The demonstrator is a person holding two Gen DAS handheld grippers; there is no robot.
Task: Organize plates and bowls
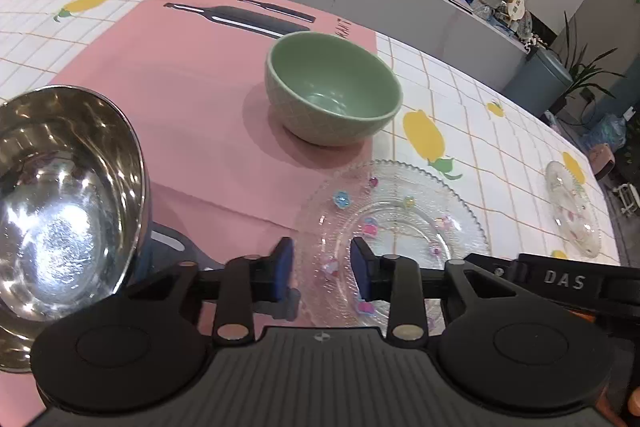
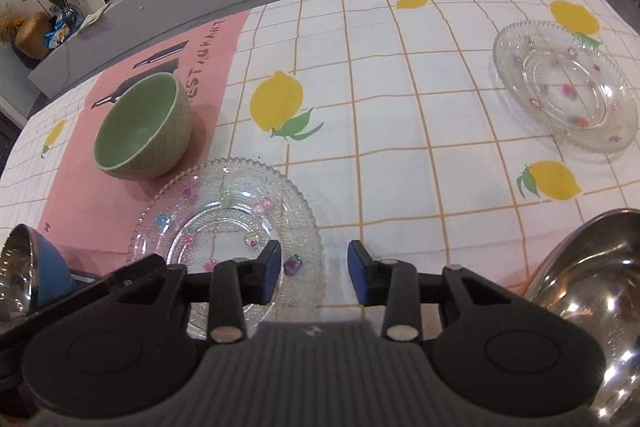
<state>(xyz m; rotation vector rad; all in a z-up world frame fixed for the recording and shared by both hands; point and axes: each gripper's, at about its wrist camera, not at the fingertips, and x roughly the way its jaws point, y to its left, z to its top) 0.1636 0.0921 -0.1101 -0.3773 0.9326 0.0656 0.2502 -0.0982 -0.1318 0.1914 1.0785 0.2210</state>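
Plates and bowls lie spread over a table covered by a lemon-print checked tablecloth (image 2: 400, 131), with a pink printed sheet (image 1: 180, 99) laid over its left part. Largest in the left wrist view is a steel bowl (image 1: 60, 211) at nine o'clock, empty, its rim tilted toward the camera and cut by the picture's edge. In the right wrist view a second steel bowl (image 2: 592, 307) fills four o'clock, also empty. A blue-sided steel bowl (image 2: 28, 267) shows at eight o'clock there.

The near glass plate (image 1: 396, 227), beaded at the rim and dotted with small coloured flowers, sits straddling the pink sheet's edge, right in front of both grippers. The green ceramic bowl (image 1: 332, 87) stands upright and empty on the pink sheet at twelve o'clock, just beyond the plate. A second glass plate (image 2: 568, 87) lies well apart at two o'clock in the right view, close to the table's far right edge; the checked cloth between the two plates is open.

The left gripper (image 1: 322, 273) has its blue pads partly apart, above the near plate's close rim, with nothing between them. The right gripper (image 2: 314, 277) is likewise partly open and holds nothing; its left finger overlaps the same plate's right rim, though whether it touches I cannot tell.
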